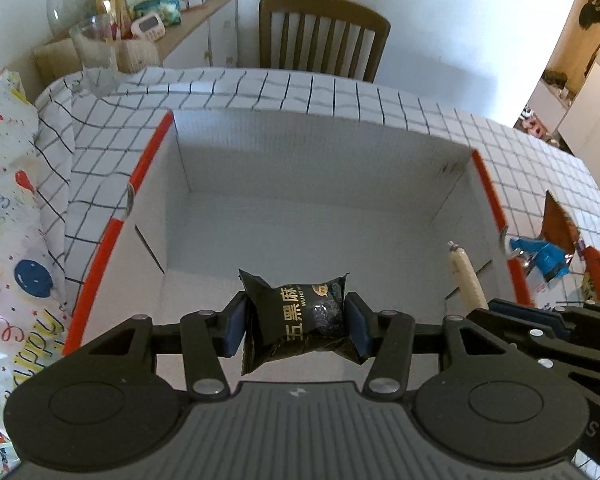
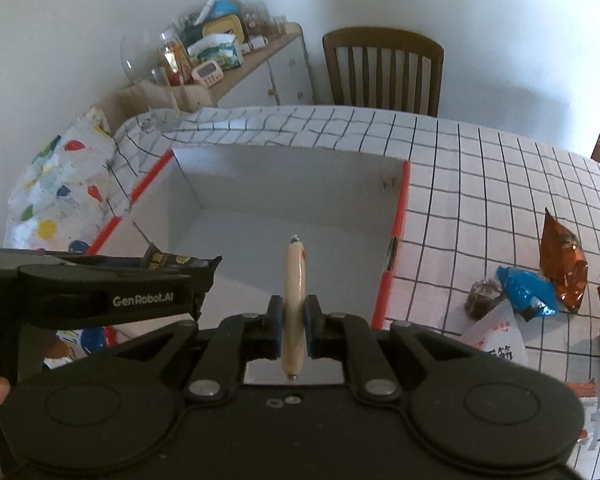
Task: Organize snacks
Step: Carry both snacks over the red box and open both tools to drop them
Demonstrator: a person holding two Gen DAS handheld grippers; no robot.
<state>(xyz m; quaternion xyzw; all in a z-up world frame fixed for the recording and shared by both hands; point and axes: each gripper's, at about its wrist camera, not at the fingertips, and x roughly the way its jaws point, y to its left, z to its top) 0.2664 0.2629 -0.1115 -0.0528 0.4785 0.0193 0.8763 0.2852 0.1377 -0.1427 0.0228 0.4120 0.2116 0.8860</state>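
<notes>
A grid-patterned cloth covers the counter point(image 2: 480, 184). At centre frame sits an open white box point(image 2: 284, 200) with red edges. Snack packets, an orange one point(image 2: 562, 264) and a blue one point(image 2: 526, 290), lie at lower right.

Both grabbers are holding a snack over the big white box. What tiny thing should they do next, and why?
Probably lower a little and let go. The left gripper is shut on the black snack packet and the right gripper on the sausage stick. Both hang above the open white box, whose floor shows nothing in it.
</notes>
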